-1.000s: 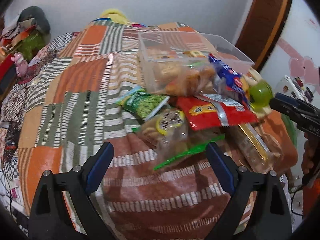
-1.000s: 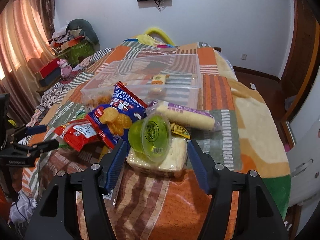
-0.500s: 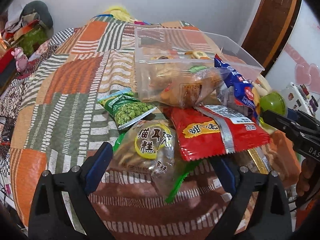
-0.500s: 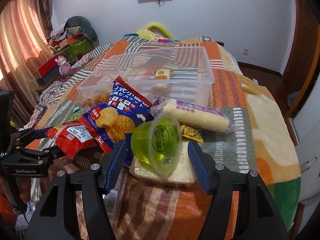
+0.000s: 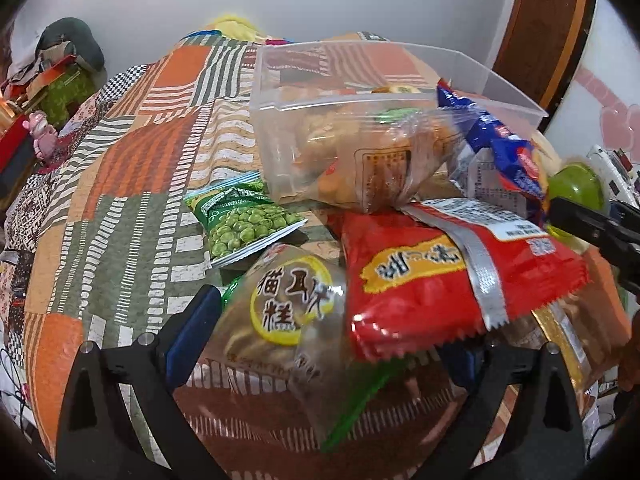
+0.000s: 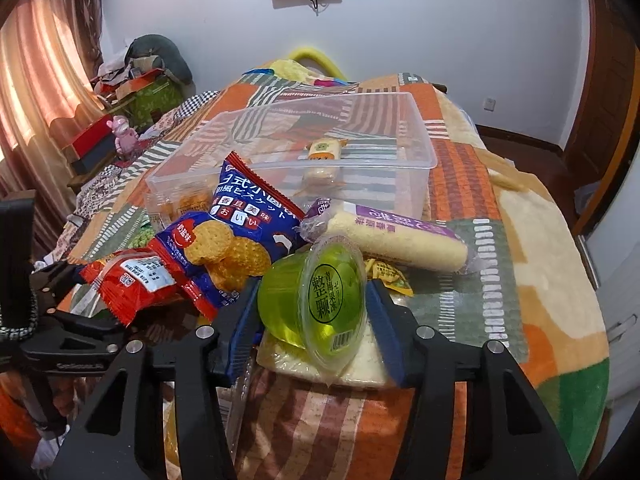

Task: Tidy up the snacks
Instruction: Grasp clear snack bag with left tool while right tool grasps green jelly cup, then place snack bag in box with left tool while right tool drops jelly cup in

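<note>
The green jelly cup (image 6: 316,304) is lying on its side atop a flat pale pack near the bed's (image 6: 532,240) front edge; it's smooth, slippery and crushable, so you're gripping its walls gently. Your right tool (image 6: 312,316) is bracketing it, jaws apart. Your left tool (image 5: 328,344) is gaping around the cat-ear crisps bag (image 5: 280,312).

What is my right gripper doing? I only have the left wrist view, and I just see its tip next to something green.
Observer: The right gripper is open, its fingers either side of a green jelly cup lying on its side.
Operator: What is the cup resting on?
Observer: A pale flat packet; a long yellow roll lies just behind.
Operator: And the blue bag's front?
Observer: The blue bag pictures round biscuits.
</note>
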The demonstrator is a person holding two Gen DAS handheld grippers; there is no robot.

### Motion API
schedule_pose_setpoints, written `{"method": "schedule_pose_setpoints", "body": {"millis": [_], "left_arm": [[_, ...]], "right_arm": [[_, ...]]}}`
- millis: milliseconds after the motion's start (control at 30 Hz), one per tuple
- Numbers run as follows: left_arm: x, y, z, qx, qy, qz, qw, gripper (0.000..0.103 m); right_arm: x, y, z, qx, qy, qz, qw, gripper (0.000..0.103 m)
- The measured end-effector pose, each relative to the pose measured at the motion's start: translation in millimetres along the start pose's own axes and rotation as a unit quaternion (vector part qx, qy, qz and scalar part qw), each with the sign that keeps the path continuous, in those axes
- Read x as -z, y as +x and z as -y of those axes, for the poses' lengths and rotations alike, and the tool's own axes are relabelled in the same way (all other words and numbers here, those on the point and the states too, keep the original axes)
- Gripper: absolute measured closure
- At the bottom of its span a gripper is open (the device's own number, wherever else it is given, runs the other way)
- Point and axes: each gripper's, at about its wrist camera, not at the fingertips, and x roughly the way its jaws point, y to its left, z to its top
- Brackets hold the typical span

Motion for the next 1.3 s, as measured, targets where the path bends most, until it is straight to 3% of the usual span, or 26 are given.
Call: {"method": "schedule_pose_setpoints", "body": {"millis": [133, 433, 833, 1033, 1300], "left_arm": [[4, -2, -3, -0.002, -0.003, 0.007, 1.0, 0.025], [19, -41, -10, 0.007, 0.012, 0.04, 0.9991, 0.055], [7, -100, -16, 0.009, 0.009, 0.086, 0.9962, 0.055], [-26, -120, -11, 0.028, 0.009, 0.127, 0.9915, 0.055], [-72, -114, 5, 0.06, 0.011, 0.144, 0.9876, 0.055]], "right_arm": [[2, -4, -2, 0.005, -0.007, 0.006, 1.0, 0.057], [0, -17, 1, -0.001, 0.0, 0.02, 1.0, 0.064], [-6, -40, 1, -0.012, 0.009, 0.047, 0.999, 0.065], [-23, -57, 1, -0.012, 0.004, 0.083, 0.996, 0.065], [-52, -60, 2, 0.0, 0.0, 0.12, 0.993, 0.065]]}}
